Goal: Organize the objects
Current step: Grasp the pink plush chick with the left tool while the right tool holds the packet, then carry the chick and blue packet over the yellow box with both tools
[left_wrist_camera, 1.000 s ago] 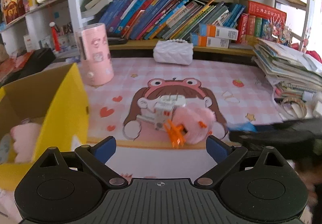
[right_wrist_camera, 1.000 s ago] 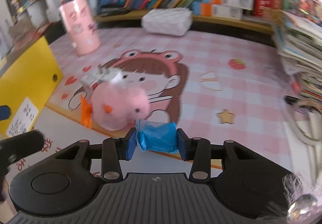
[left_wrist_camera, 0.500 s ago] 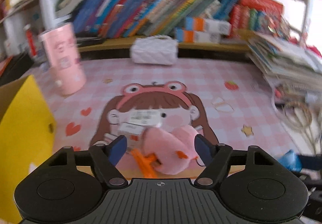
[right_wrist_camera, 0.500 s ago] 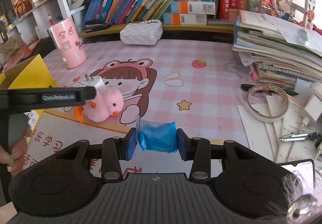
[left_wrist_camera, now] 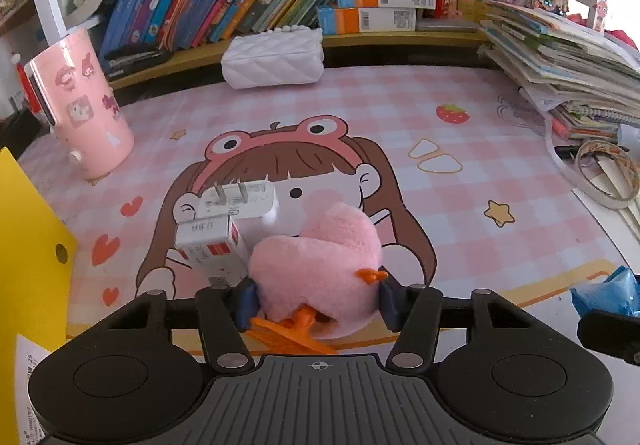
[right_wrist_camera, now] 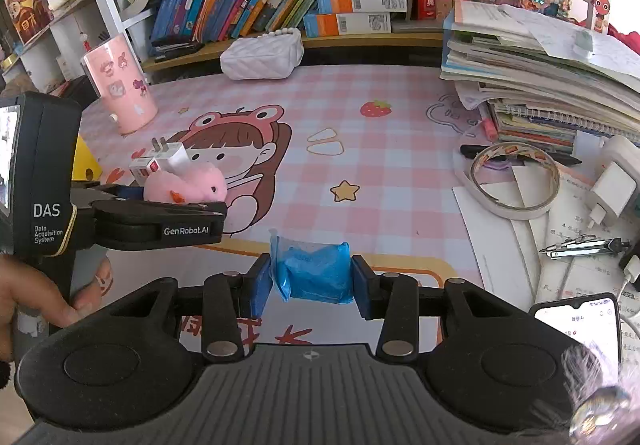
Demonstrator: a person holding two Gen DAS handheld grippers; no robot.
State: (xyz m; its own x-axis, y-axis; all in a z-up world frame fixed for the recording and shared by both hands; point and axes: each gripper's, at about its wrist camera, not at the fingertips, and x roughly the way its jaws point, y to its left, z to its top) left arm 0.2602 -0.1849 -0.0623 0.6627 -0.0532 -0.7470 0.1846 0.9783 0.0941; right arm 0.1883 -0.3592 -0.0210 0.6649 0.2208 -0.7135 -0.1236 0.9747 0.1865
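A pink plush duck [left_wrist_camera: 320, 269] with orange feet sits on the cartoon desk mat, between the blue pads of my left gripper [left_wrist_camera: 316, 301], which press its sides. It also shows in the right wrist view [right_wrist_camera: 184, 187]. A white plug charger [left_wrist_camera: 240, 205] and a small white box [left_wrist_camera: 210, 245] lie just behind the duck. My right gripper [right_wrist_camera: 312, 281] is shut on a blue plastic packet [right_wrist_camera: 314, 273], held above the mat's front edge. The packet shows at the right edge of the left wrist view [left_wrist_camera: 608, 293].
A yellow cardboard box [left_wrist_camera: 28, 257] stands at the left. A pink tumbler [left_wrist_camera: 80, 101] and a white quilted purse [left_wrist_camera: 272, 57] stand at the back. Book stacks [right_wrist_camera: 540, 77], a tape roll [right_wrist_camera: 512, 181], a charger [right_wrist_camera: 612, 189] and a phone [right_wrist_camera: 576, 325] fill the right side.
My left gripper has moved forward over the duck and closed its pads onto it. The right gripper has pulled back to the right, still holding the blue packet.
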